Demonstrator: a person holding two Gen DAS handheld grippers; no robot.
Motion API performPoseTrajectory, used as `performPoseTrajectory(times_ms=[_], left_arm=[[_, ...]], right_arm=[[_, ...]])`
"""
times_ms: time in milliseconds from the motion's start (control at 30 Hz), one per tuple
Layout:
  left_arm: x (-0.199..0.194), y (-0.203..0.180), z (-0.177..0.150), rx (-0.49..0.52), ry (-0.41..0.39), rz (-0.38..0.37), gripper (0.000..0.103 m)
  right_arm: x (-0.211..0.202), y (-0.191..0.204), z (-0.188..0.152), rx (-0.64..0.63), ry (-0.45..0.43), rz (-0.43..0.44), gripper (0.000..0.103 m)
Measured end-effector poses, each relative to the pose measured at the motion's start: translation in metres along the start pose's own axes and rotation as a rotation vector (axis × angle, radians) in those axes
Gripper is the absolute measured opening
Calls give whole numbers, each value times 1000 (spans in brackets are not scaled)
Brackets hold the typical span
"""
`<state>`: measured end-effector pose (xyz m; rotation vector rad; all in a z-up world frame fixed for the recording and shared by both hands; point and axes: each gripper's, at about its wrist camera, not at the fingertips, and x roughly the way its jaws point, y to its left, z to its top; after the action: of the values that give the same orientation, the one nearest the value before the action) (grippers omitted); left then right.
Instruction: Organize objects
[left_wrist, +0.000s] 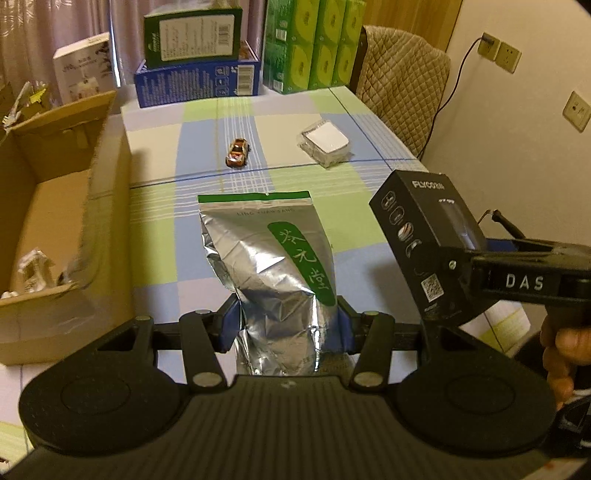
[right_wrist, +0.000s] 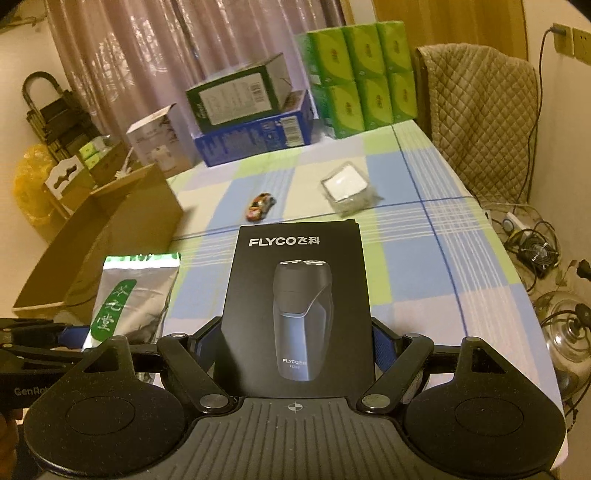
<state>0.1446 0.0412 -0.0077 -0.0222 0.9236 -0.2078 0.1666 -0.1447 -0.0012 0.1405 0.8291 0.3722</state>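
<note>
Left gripper clamped on the lower end of a silver tea pouch, long axis toward 12 o'clock, green sealed top edge farthest away, held above the checked tablecloth. Right gripper pinched on a black shaver box, long axis likewise toward 12, FLYCO lettering at the far end. From the left wrist, box at 3 o'clock of the pouch, apart. Beyond at 12, toy car; wrapped white packet at 1; open cardboard box at 9.
</note>
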Motion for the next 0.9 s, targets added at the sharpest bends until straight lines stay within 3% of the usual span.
performPoseTrajectory(times_ms=[233, 900], left_arm=[[-34, 10, -6, -13, -42, 12, 46], [-80, 44, -15, -43, -90, 40, 46]], right_arm=[[-16, 31, -7, -31, -6, 21, 77], [-25, 89, -4, -115, -26, 70, 77]])
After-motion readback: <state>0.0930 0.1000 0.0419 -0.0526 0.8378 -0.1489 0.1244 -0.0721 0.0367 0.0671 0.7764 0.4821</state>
